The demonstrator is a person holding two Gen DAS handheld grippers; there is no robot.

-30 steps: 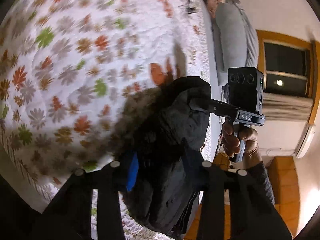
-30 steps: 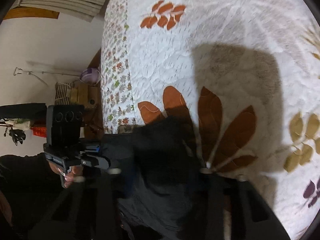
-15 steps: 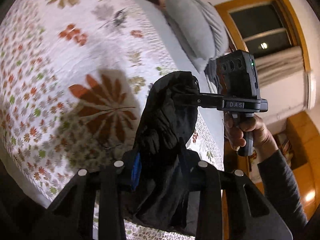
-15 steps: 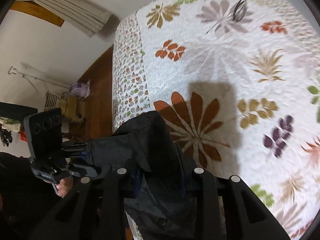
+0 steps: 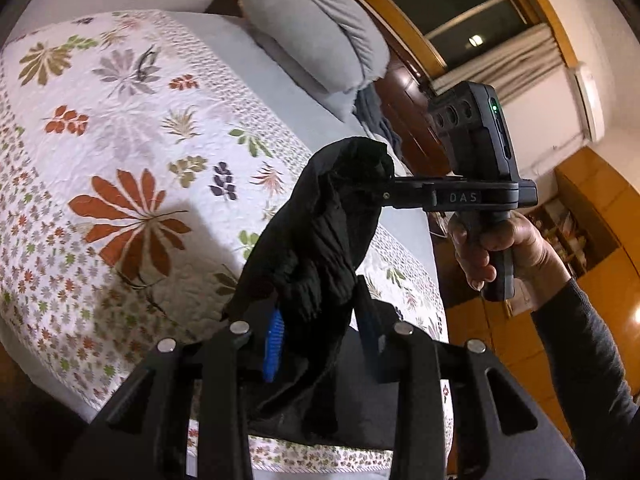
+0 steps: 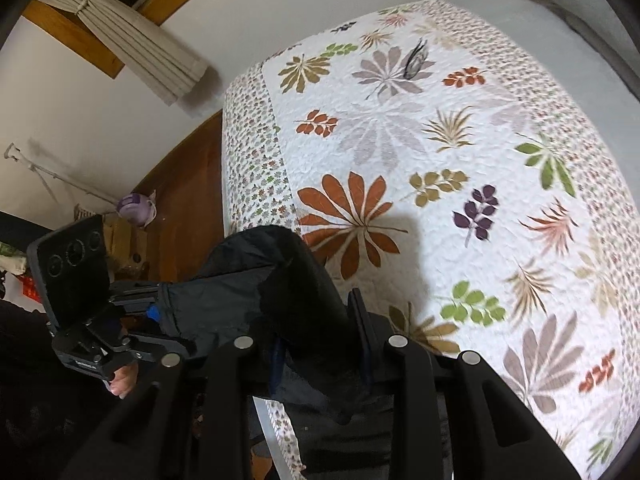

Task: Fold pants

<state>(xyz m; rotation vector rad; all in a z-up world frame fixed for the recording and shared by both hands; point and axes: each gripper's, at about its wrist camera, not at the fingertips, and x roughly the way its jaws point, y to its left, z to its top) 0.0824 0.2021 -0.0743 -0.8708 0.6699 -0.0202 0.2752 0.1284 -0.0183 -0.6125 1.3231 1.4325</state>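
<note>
the black pants (image 5: 320, 240) hang in the air above the near edge of the bed, bunched into a thick fold and held at two places. in the left wrist view the cloth runs down between the two fingers of the left gripper (image 5: 320, 330), filling the gap beside the blue pad (image 5: 273, 344), and the jaws are clamped onto it. the same cloth rises to the right gripper (image 5: 384, 194), whose tips are buried in the top of the bundle. in the right wrist view the pants (image 6: 256, 292) lie wedged between the right gripper's (image 6: 320, 344) fingers, pinched tight, and stretch leftward to the left gripper (image 6: 160, 312), which bites the far end.

counted: one pair of pants, two grippers, one hand visible in each view, the right hand (image 5: 496, 240) around its grip and a bit of the left hand (image 6: 122, 380) under its handle. one quilt (image 5: 120, 140) with leaf prints covers the bed, one grey pillow (image 5: 320, 40) lies at its head, and one window (image 5: 452, 4) with a bunched curtain (image 5: 504, 64) sits beyond.

against the frames a second ago, the pants have come up off the quilt: then the bundle sat low against the leaf pattern, now far more of the bed shows beneath it and the shadow on the quilt is smaller. the left gripper's jaws have just been closing a little, with the cloth between them.
</note>
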